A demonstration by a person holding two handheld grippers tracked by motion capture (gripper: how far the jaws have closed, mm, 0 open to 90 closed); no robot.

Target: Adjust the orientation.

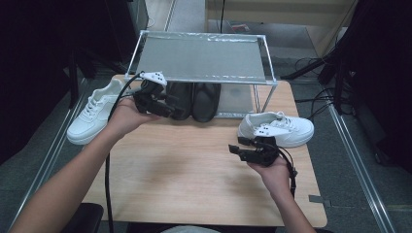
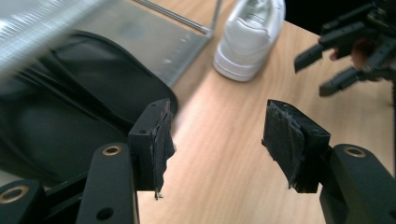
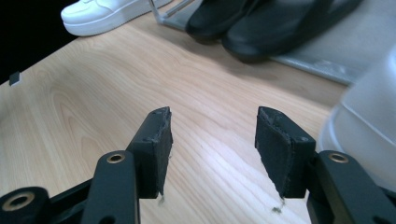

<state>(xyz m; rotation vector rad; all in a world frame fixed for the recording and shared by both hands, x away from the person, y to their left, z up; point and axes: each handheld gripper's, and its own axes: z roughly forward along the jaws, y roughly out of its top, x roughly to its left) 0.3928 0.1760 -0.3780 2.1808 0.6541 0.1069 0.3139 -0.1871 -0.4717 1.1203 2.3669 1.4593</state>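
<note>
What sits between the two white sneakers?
In the high view, the pair of black shoes on the rack's lower shelf lies between the left sneaker and the right sneaker, with the left gripper before them.

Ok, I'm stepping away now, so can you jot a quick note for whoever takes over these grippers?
Left gripper: open, nothing between the jaws, beside the black shoes.
Right gripper: open, empty, just in front of the right white sneaker.
Black shoes sit side by side on the rack's lower shelf; that looks done.
Left white sneaker lies at the table's left edge, outside the rack.
Probably left: both white sneakers onto the rack, whose top shelf is empty.
</note>
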